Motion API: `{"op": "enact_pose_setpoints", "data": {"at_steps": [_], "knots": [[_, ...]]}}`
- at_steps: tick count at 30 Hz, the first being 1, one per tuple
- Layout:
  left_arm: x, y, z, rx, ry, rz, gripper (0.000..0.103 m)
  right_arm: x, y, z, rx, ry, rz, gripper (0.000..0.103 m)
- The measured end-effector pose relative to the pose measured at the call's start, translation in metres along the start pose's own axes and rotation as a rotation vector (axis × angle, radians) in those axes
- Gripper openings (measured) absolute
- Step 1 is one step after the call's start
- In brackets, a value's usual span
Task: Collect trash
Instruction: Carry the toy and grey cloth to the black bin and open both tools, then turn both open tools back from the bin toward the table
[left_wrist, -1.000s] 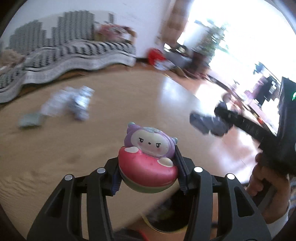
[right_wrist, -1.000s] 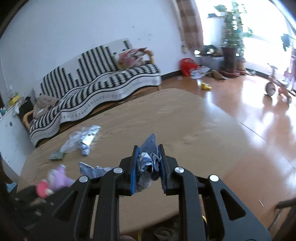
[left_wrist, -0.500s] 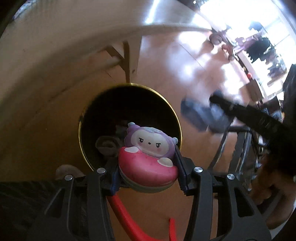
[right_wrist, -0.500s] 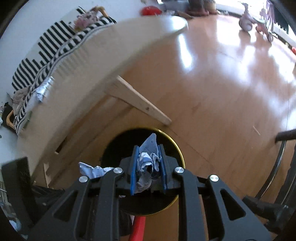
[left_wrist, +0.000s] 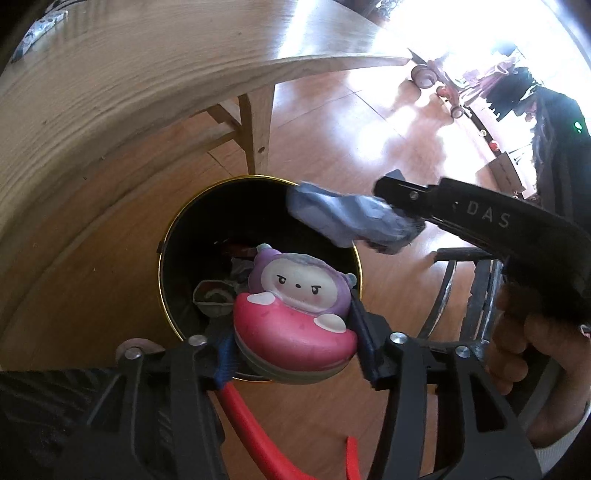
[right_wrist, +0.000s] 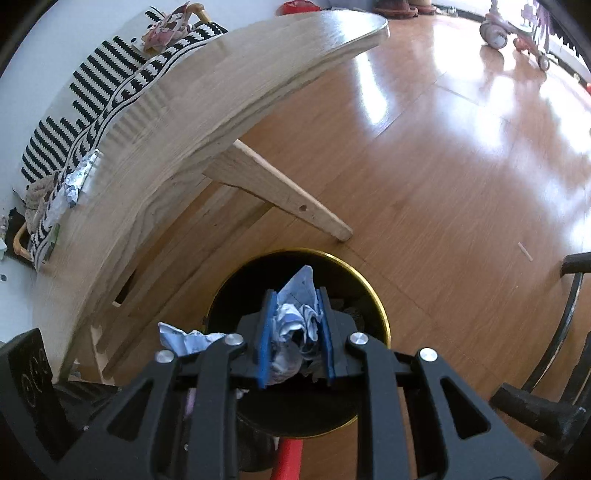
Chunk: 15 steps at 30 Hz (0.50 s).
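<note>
- The left tool (left_wrist: 295, 354) hangs over a round black waste bin (left_wrist: 177, 236) with a thin gold rim; its jaws are opening, and a squishy toy (left_wrist: 295, 317) sits between the blue ribbed pads, which still touch its sides.
- The toy is soft and glossy: a purple, white-faced character on a rounded pink base with a pale lower layer.
- The right tool (right_wrist: 295, 336) points into the same bin (right_wrist: 373, 295); its jaws are opening too, with a crumpled wad of white-and-blue paper (right_wrist: 295, 317) wedged between the narrow-set pads.
- In the left view that paper (left_wrist: 343, 218) looks bluish-grey and creased, over the bin's far rim.
- Dark scraps lie inside the bin.
- The bin stands on a shiny wood-plank floor (right_wrist: 424, 166) beside a slanted pale wooden leg (right_wrist: 280, 192).
- The light, grained tabletop (right_wrist: 192, 110) carries a crinkled foil wrapper (right_wrist: 74, 184) at its far edge.
- A black-and-white striped sofa cover (right_wrist: 110, 77) lies beyond.
</note>
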<state>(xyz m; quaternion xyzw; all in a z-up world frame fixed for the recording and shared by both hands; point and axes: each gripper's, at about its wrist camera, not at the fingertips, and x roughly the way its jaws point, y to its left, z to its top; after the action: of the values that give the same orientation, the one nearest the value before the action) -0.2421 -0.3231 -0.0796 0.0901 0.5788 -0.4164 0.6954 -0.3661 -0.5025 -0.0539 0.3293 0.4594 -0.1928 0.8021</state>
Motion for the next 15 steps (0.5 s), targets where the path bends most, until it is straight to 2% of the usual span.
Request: {"op": "enact_pose_setpoints", "data": {"at_steps": [1,2,3,6,7,11,13,15], "knots": [[-0.002,0.000,0.000,-0.003,0.000,-0.010,0.072,0.001,0.001,0.003,0.005,0.001,0.004,0.060],[-0.004,-0.001,-0.001,-0.002,-0.010,-0.016,0.096,-0.001,0.002,0.004,0.010,-0.007,0.008,0.084],[-0.006,-0.003,-0.001,0.003,-0.020,-0.012,0.097,-0.005,0.001,0.006,0.018,-0.027,0.012,0.089],[-0.013,-0.010,-0.001,0.028,-0.033,-0.030,0.097,-0.017,0.001,0.012,0.010,-0.064,-0.019,0.097],[-0.019,-0.013,-0.002,0.039,-0.050,-0.035,0.097,-0.022,0.001,0.014,0.005,-0.084,-0.039,0.097],[-0.065,-0.025,-0.002,0.095,-0.174,-0.049,0.097,-0.047,0.004,0.020,-0.032,-0.198,-0.112,0.097],[-0.100,-0.021,0.002,0.102,-0.276,-0.019,0.097,-0.058,0.012,0.023,-0.052,-0.249,-0.130,0.097],[-0.126,-0.010,0.007,0.067,-0.343,0.015,0.097,-0.066,0.025,0.027,-0.077,-0.287,-0.114,0.097]]}}
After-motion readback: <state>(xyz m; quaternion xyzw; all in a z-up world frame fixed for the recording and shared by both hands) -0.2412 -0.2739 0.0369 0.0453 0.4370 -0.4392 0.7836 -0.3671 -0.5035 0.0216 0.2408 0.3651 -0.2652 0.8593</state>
